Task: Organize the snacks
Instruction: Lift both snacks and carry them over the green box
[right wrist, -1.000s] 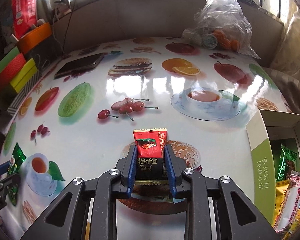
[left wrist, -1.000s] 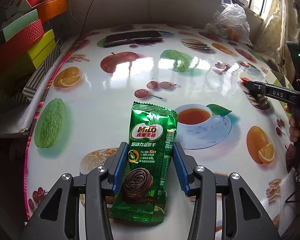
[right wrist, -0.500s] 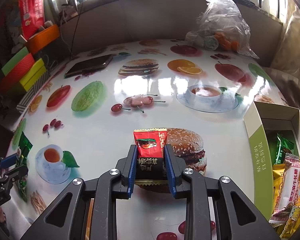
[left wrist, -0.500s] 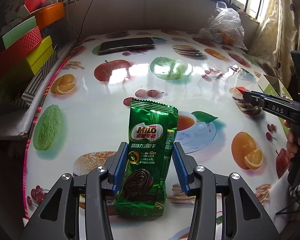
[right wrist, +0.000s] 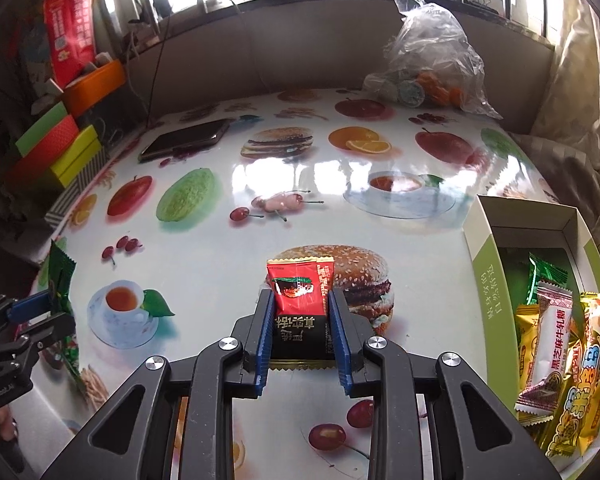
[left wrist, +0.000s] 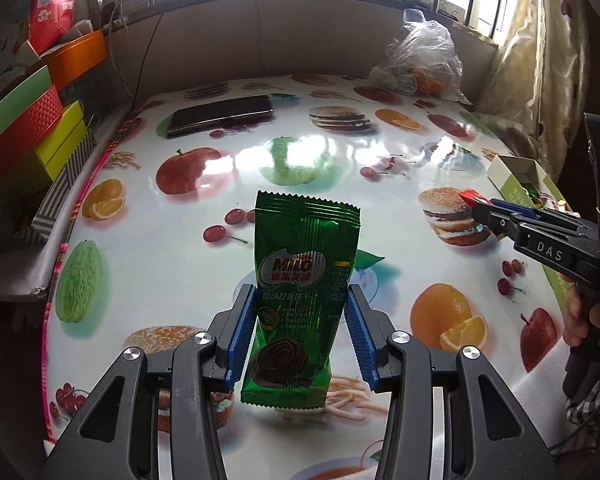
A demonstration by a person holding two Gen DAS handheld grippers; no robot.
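My left gripper (left wrist: pixel 302 334) is shut on a green Milo biscuit packet (left wrist: pixel 300 280), held upright above the fruit-print table (left wrist: pixel 204 240). A small red and black snack packet (right wrist: pixel 300 312) sits clamped in my right gripper (right wrist: pixel 302 332), over the printed burger. The right gripper (left wrist: pixel 496 216) also shows at the right of the left wrist view, with a hand below it. In the right wrist view the left gripper (right wrist: pixel 32 312) appears at the left edge with its green packet (right wrist: pixel 60 280). A green and white box (right wrist: pixel 488 280) at the right holds several snack packets.
A dark phone (left wrist: pixel 220 114) lies at the table's far left. A clear plastic bag (right wrist: pixel 428 64) of items sits at the far right. Coloured boxes (left wrist: pixel 28 132) are stacked off the left edge. A curtain (left wrist: pixel 540 60) hangs at the right.
Both grippers have risen and drawn back from the table with their packets; the table looks farther away and the snack box has come further into the right wrist view.
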